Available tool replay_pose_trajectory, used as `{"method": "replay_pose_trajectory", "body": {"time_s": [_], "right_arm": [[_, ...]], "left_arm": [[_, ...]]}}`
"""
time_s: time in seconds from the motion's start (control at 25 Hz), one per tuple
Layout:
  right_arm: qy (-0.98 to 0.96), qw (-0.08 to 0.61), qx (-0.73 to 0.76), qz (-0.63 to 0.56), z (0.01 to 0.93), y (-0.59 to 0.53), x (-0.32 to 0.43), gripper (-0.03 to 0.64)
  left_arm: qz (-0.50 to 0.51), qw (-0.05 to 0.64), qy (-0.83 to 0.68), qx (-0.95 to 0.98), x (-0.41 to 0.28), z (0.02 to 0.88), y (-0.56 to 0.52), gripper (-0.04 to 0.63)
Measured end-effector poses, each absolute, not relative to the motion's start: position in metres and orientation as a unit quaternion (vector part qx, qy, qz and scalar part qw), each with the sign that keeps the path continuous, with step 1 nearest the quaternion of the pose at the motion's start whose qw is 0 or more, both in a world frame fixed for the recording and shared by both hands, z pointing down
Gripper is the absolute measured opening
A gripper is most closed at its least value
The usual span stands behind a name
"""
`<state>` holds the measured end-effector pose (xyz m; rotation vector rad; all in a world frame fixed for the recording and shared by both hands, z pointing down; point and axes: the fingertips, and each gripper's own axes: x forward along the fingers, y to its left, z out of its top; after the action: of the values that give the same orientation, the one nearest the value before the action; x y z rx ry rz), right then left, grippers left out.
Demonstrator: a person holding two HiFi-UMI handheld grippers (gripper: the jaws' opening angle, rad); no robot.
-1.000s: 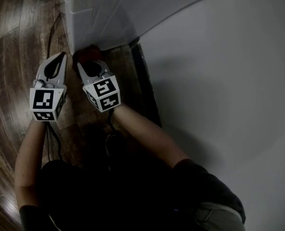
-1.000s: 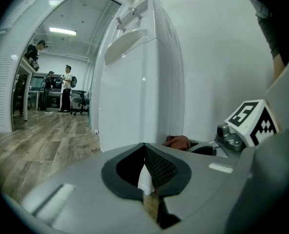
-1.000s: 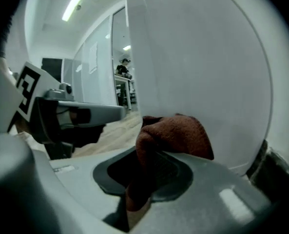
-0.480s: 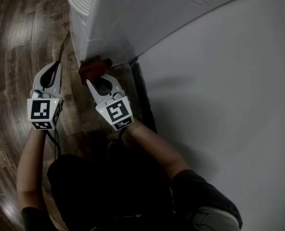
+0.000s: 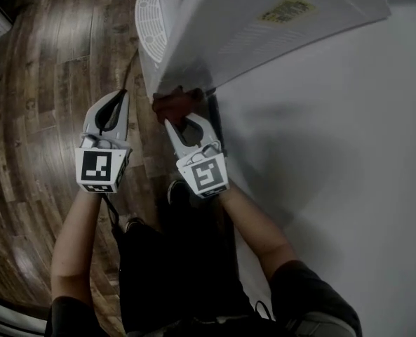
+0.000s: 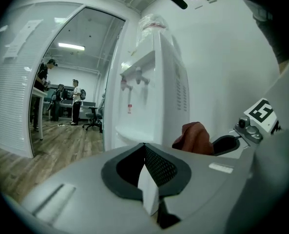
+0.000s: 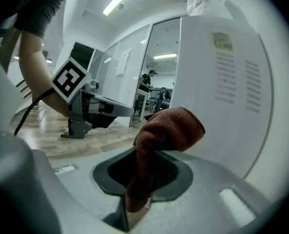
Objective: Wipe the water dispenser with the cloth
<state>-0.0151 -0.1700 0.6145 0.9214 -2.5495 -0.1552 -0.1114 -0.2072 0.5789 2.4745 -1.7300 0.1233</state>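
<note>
Left gripper (image 5: 121, 95) is hovering just left of the water dispenser (image 5: 215, 41), jaws meeting on nothing. Right gripper (image 5: 178, 120) is pinching the cloth (image 5: 171, 104) at its lower corner, both forearms (image 5: 76, 237) reaching forward.

The bunched rust-red cloth (image 5: 174, 105) touches the lower side of the white water dispenser (image 5: 222, 27).

the cloth (image 7: 169, 126) is rust brown, plain, with no print. the water dispenser (image 5: 264, 27) is white all over, bar a small yellowish label (image 5: 288, 9) and faint ribbed vent lines; its drip tray (image 5: 150, 16) is a white grille. the left gripper (image 5: 121, 95) and right gripper (image 5: 182, 120) are pale grey, with dark grey meshed pads (image 6: 159, 165) and black-and-white square markers. the floor (image 5: 46, 83) is dark brown wood plank, streaky-grained; the wall (image 5: 348, 153) is plain grey-white.
</note>
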Motion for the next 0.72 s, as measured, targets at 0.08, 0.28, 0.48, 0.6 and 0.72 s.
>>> {"method": "replay_pose_trajectory", "body": {"time_s": [0.08,0.28,0.48,0.6,0.72], "right_arm": [[-0.913,0.213,0.342,-0.06,0.574,-0.166,-0.014,0.061],[-0.903,0.188,0.385,-0.037,0.474,-0.156,0.0,0.061],[-0.894,0.157,0.419,-0.013,0.376,-0.137,0.002,0.061],[-0.888,0.162,0.431,0.0,0.336,-0.122,0.003,0.061],[-0.88,0.159,0.447,-0.009,0.288,-0.12,0.004,0.061]], "left_arm": [[0.04,0.054,-0.564,0.823,-0.106,0.541,-0.197,0.02],[0.018,0.048,-0.552,0.833,-0.097,0.436,-0.179,0.02],[-0.016,0.077,-0.552,0.83,-0.095,0.338,-0.163,0.02],[-0.01,0.102,-0.546,0.832,-0.09,0.301,-0.149,0.02],[-0.011,0.114,-0.546,0.83,-0.095,0.267,-0.14,0.02]]}}
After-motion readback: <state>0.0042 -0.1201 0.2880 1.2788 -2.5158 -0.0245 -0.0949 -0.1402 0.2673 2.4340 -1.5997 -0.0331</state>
